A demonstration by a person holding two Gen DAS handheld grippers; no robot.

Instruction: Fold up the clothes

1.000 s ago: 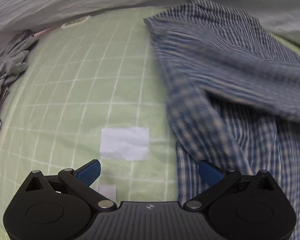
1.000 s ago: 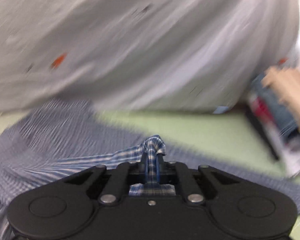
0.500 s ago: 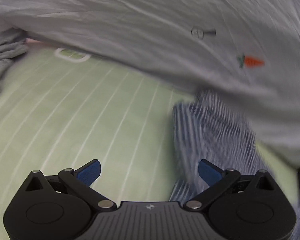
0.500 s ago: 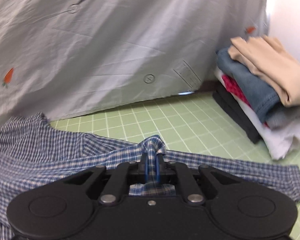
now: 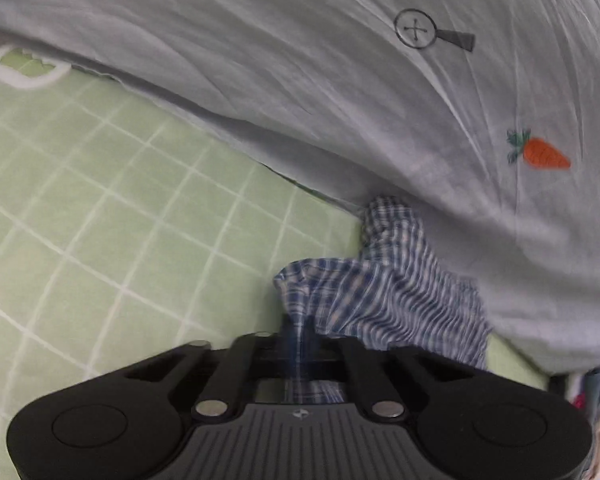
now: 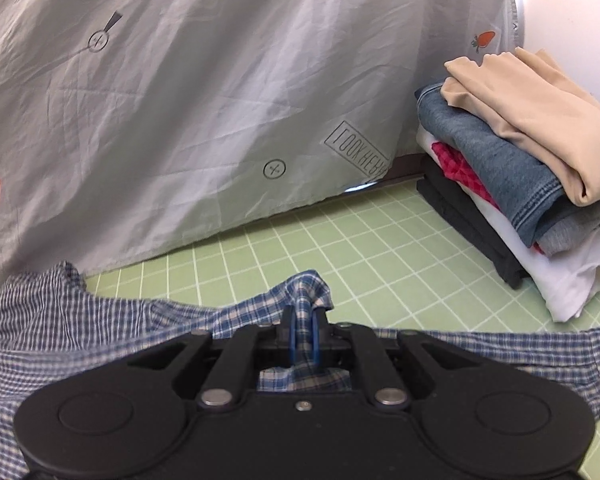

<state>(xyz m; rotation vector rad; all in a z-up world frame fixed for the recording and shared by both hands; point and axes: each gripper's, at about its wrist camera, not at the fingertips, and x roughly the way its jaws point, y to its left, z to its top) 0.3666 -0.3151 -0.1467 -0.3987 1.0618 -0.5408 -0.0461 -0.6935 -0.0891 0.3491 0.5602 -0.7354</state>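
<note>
Checked fabric fills the grip of both tools on a green gridded mat (image 6: pixel 380 248). In the right wrist view, the right gripper (image 6: pixel 303 330) has its blue fingers (image 6: pixel 289 332) pressed together on a raised pinch of the blue plaid shirt (image 6: pixel 100 320), which peaks just above the fingertips. From that pinch the shirt spreads flat to both sides across the mat, one part reaching toward the bottom right where a small red button shows at its edge.

In the left wrist view, the left gripper (image 5: pixel 298 340) is likewise clamped on a fold of the blue plaid shirt (image 5: pixel 388 288); the fingers are blurred, but cloth runs straight down between them. Beyond the tips the shirt bunches up and to the right, its far end touching the hem of a grey printed sheet (image 5: pixel 300 60) marked with a carrot (image 5: pixel 540 154).

That grey printed sheet (image 6: pixel 180 100) hangs behind the mat in the right view too. At the right edge, well apart from the shirt, stands a stack of folded clothes (image 6: pixel 520 168) with a beige piece on top, denim beneath it.
</note>
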